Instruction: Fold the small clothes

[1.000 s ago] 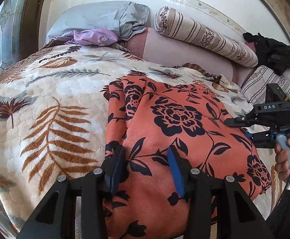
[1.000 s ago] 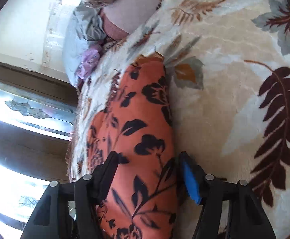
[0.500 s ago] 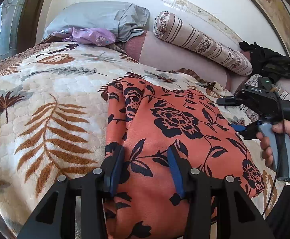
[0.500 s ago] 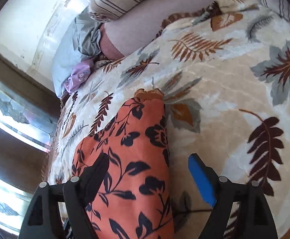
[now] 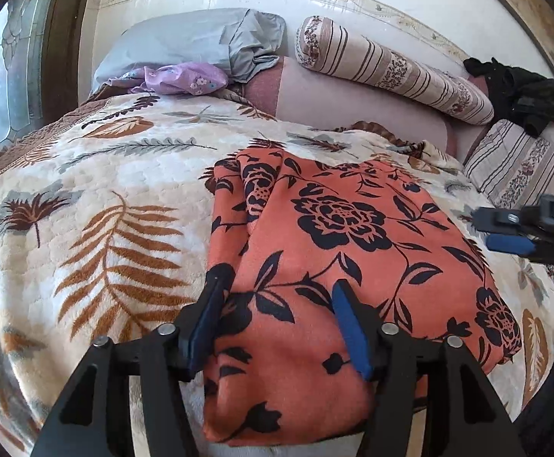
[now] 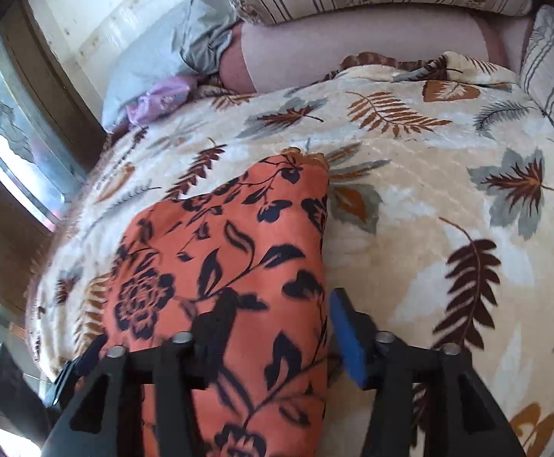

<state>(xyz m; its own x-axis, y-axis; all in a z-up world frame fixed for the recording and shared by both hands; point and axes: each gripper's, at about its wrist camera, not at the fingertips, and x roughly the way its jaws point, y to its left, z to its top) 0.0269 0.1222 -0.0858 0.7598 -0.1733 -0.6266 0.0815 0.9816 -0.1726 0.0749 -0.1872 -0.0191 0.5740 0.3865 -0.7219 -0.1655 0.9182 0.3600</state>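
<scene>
Jaws apart over orange floral garment point(image 5: 338, 266), near edge cut off

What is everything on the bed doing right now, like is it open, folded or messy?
Orange floral garment: folded, lying flat on the blanket.
Left gripper: open, over the garment's near edge.
Right gripper: open, straddling the garment's right edge.
Leaf-print blanket: spread out.
Purple cloth: crumpled.
</scene>
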